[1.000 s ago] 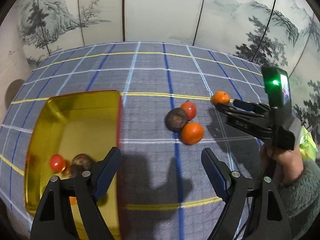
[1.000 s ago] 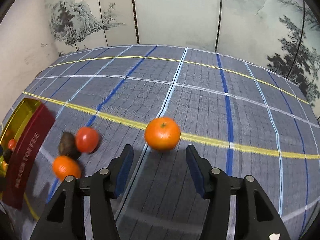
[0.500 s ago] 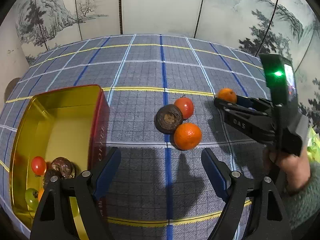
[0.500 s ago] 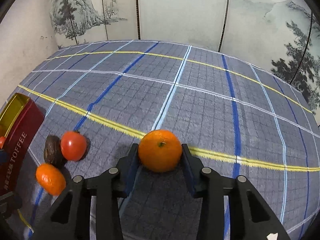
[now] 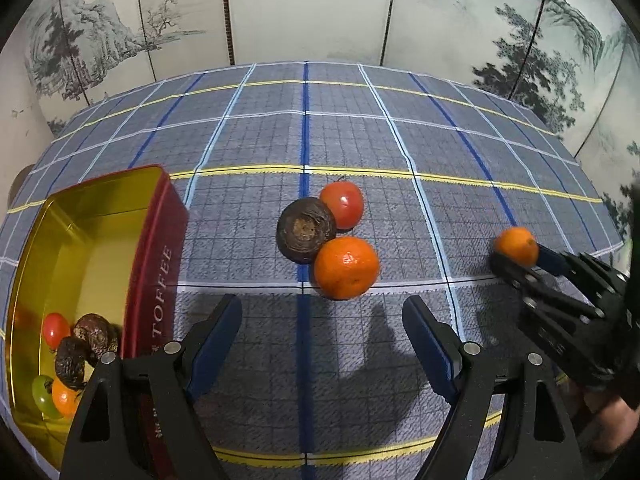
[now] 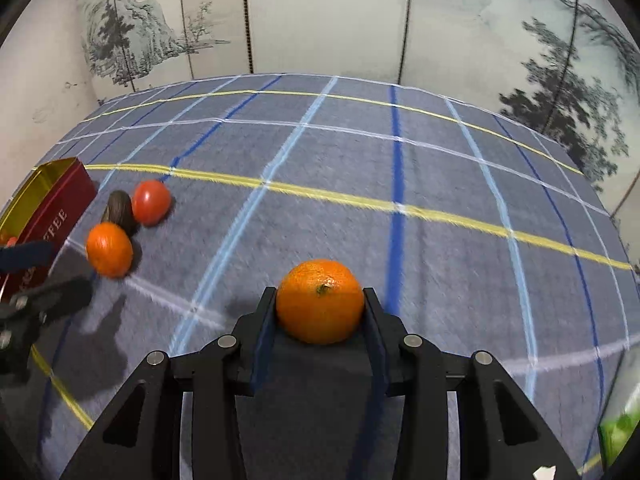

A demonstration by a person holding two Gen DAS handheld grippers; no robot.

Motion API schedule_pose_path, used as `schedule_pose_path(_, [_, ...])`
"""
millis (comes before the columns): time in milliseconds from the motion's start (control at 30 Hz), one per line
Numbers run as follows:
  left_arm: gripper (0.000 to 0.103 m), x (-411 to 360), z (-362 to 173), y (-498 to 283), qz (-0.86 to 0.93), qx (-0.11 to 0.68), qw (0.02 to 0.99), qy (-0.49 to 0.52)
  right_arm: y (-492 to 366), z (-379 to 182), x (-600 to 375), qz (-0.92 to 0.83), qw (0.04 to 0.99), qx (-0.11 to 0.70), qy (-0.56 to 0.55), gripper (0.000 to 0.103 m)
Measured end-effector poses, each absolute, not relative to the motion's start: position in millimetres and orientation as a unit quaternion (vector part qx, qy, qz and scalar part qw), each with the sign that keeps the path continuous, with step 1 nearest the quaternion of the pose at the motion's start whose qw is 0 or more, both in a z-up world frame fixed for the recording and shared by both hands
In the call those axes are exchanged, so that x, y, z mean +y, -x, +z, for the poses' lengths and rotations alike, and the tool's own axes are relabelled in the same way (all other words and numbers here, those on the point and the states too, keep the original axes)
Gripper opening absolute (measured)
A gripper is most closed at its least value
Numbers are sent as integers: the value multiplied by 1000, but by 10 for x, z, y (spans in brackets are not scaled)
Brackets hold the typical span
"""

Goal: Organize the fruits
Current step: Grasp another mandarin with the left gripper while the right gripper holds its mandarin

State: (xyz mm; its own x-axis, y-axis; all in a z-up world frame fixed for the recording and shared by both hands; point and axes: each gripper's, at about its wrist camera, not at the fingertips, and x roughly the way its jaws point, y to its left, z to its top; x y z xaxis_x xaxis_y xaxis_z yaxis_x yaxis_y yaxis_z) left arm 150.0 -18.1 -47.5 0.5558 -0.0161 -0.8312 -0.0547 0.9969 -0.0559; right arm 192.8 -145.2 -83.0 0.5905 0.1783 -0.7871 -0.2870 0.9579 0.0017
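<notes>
A: So, what is the right gripper (image 6: 320, 308) doing?
B: Its two pads press on either side of a mandarin (image 6: 320, 301), stem end up. In the left wrist view that same fruit sits at the tips of the black fingers on the right.
A: And the left gripper (image 5: 322, 334)?
B: Spread wide, nothing between its blue pads. It hangs over the checked tablecloth (image 5: 360, 152), just short of a cluster of three fruits.
A: Which three?
B: An orange (image 5: 346, 267) nearest the gripper, a dark brown wrinkled fruit (image 5: 306, 229) touching it, and a red tomato (image 5: 342, 205) behind, against the brown one.
A: Where is the tin?
B: The red toffee tin (image 5: 158, 256) stands open to the left of the cluster, well apart from it. At its near end lie a small red fruit (image 5: 55, 330), two dark wrinkled ones (image 5: 86, 344), a green one (image 5: 43, 396) and something orange (image 5: 64, 398), bunched together.
</notes>
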Motion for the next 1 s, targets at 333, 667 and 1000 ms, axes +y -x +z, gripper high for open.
schedule_pose_path(333, [79,-239,-555,-1615,11,482,874,55,-1774,-828,-1646,120,890,436,50,39])
schedule_pose_path(667, [57,-263,-652,-1819,20,490,870,48,-1767,-833,-1639,125,890,437,43,40])
schedule_pose_path(1000, [38,-277,-656,-1713,2,488,872,40,-1769,-833,-1640,125,890,437,43,40])
